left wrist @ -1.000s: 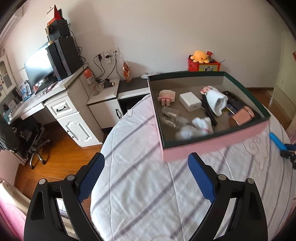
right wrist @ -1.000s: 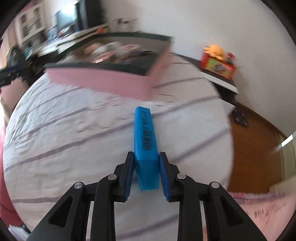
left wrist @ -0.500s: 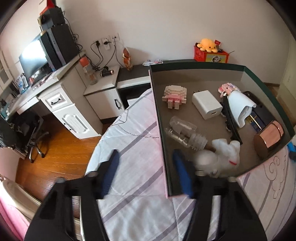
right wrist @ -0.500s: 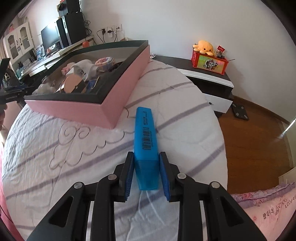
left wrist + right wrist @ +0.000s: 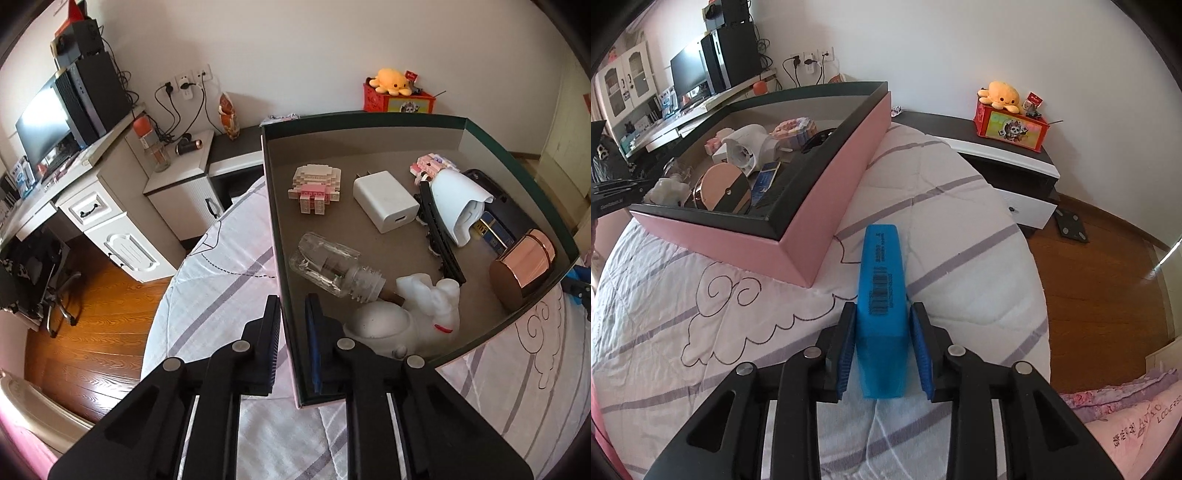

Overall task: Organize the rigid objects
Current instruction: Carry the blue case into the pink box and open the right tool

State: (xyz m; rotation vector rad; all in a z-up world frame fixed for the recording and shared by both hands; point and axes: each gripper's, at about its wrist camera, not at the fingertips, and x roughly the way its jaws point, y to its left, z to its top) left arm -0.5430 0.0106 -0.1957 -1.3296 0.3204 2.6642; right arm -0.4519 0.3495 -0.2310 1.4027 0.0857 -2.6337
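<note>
Closing in from wide open, the left gripper [image 5: 292,325] now pinches the pink box's [image 5: 827,206] near wall at its corner on the bed [image 5: 960,206]. Right gripper [image 5: 882,345] grips the blue eraser case [image 5: 882,291] just beside the box's outer corner.

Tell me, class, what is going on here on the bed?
A person is tidying small items into a pink box on the bed. The left gripper has just been closing and now pinches the box's side wall. The right gripper holds a blue case beside the box, not yet inside. A white charger, a glass bottle and other items already lie in it.
</note>
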